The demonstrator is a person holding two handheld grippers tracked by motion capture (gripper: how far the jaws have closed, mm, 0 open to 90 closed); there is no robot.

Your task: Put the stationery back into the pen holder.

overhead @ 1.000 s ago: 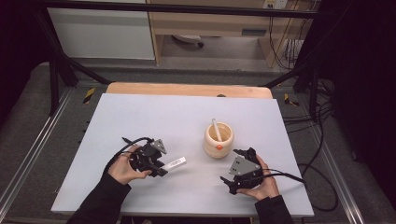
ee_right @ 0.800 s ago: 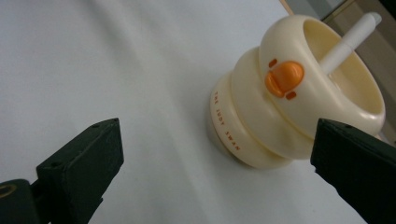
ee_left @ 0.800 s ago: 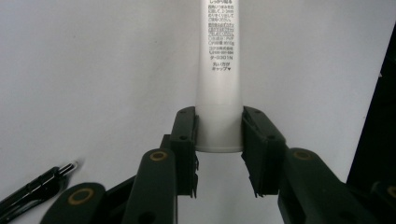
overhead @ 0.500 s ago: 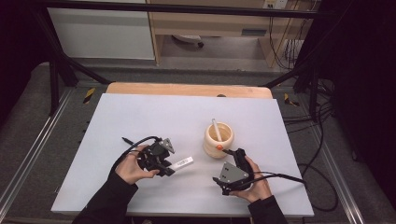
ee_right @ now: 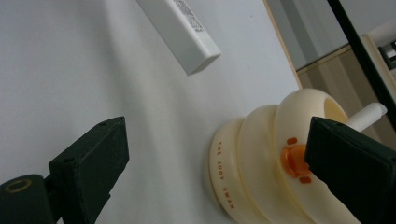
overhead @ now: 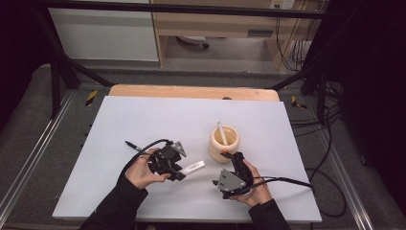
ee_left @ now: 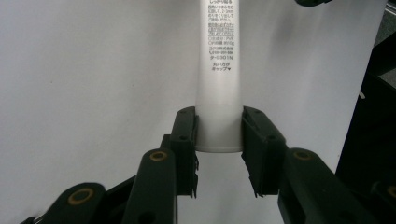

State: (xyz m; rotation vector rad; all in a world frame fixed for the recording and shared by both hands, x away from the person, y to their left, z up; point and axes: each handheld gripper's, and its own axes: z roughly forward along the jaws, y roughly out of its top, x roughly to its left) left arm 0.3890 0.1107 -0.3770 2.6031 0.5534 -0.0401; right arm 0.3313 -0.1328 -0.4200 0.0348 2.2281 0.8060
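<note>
My high view looks forward and down on the whole table [overhead: 143, 120]. My left gripper view sits close, facing along a white tube [ee_left: 218, 74]. My right gripper view looks low past that tube [ee_right: 180, 28] at the cup [ee_right: 261, 163] beside it.

We see both forearms in dark sleeves entering from the table's near edge. The left gripper [overhead: 178, 168] points toward the right one, jaws drawn close together. The right gripper [overhead: 229, 156] points away from us — jaws wide, having just narrowed slightly, nothing between the pads.
</note>
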